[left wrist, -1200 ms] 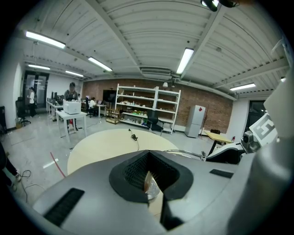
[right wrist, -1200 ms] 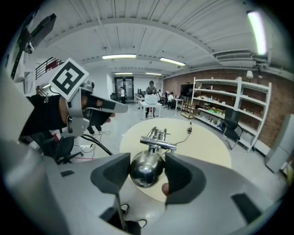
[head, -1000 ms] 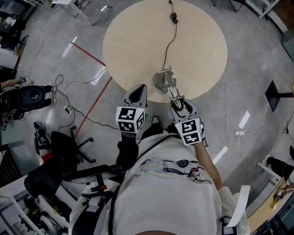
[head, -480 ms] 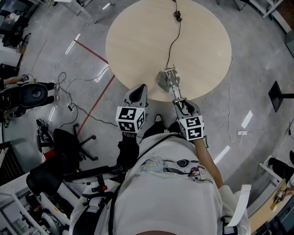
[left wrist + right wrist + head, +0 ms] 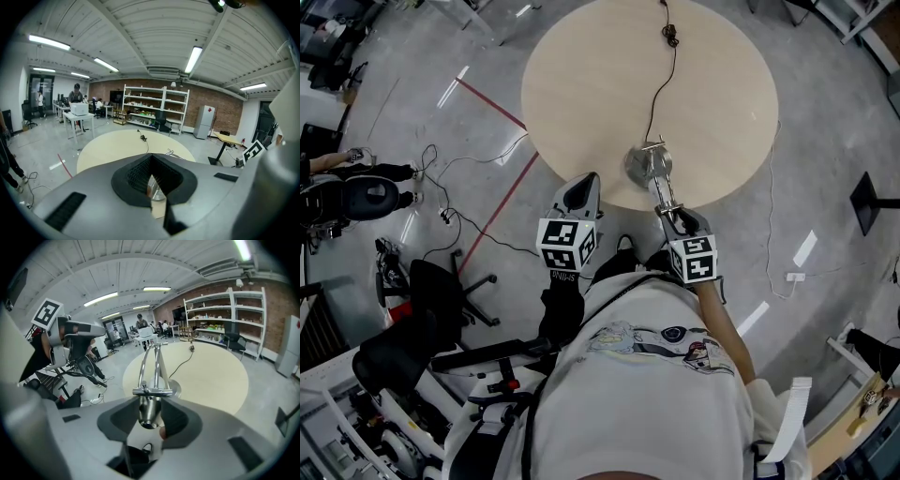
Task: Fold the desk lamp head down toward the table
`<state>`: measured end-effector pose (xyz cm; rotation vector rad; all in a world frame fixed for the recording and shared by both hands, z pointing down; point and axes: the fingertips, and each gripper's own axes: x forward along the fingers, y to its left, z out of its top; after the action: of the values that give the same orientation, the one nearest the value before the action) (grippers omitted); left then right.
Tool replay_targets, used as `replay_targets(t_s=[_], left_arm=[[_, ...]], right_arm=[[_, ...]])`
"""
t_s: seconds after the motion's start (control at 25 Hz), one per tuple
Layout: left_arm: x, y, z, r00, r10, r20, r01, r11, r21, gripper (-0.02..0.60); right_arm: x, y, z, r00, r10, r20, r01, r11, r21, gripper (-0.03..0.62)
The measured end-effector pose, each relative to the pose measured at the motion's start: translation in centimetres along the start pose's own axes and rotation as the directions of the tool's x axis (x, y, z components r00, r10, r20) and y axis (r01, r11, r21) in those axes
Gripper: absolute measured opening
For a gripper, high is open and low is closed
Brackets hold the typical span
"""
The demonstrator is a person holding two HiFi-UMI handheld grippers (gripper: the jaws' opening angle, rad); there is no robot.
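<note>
A silver desk lamp stands with its round base [image 5: 639,166] near the front edge of a round beige table [image 5: 600,75]. Its twin-rod arm [image 5: 661,185] leans out toward me over the edge. My right gripper [image 5: 678,217] is at the arm's end. In the right gripper view the chrome lamp head [image 5: 149,409] sits between the black pads of the right gripper [image 5: 150,414]. The jaws are closing on it, and both pads lie against its sides. My left gripper [image 5: 577,193] hovers to the left of the lamp, off the table edge, shut and holding nothing.
The lamp's black cord [image 5: 661,75] runs across the table to the far edge. On the floor to the left are a red tape line [image 5: 492,216], loose cables and black office chairs [image 5: 431,295]. A black stand base [image 5: 874,192] sits at the right.
My right gripper has sunk a little at the lamp head, and its marker cube sits lower and has rolled slightly. The left gripper has stayed where it was.
</note>
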<state>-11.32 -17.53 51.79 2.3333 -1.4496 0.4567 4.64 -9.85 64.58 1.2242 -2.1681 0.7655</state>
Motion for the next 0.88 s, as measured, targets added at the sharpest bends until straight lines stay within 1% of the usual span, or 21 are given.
replay_targets(t_s=[0.24, 0.56, 0.88], left_arm=[[-0.1, 0.7, 0.2, 1.0, 0.006, 0.001, -0.006, 1.0, -0.003, 0.002], [-0.3, 0.4, 0.1, 1.0, 0.003, 0.006, -0.003, 1.0, -0.002, 0.002], [-0.5, 1.0, 0.5, 1.0, 0.021, 0.017, -0.021, 1.0, -0.004, 0.002]], right_arm=[[0.9, 0.0, -0.2, 1.0, 0.0, -0.023, 0.001, 1.0, 0.004, 0.147], [1.4, -0.1, -0.9, 0.999, -0.004, -0.039, 0.004, 1.0, 0.004, 0.144], [2.3, -0.5, -1.1, 0.998, -0.007, -0.057, 0.007, 1.0, 0.001, 0.141]])
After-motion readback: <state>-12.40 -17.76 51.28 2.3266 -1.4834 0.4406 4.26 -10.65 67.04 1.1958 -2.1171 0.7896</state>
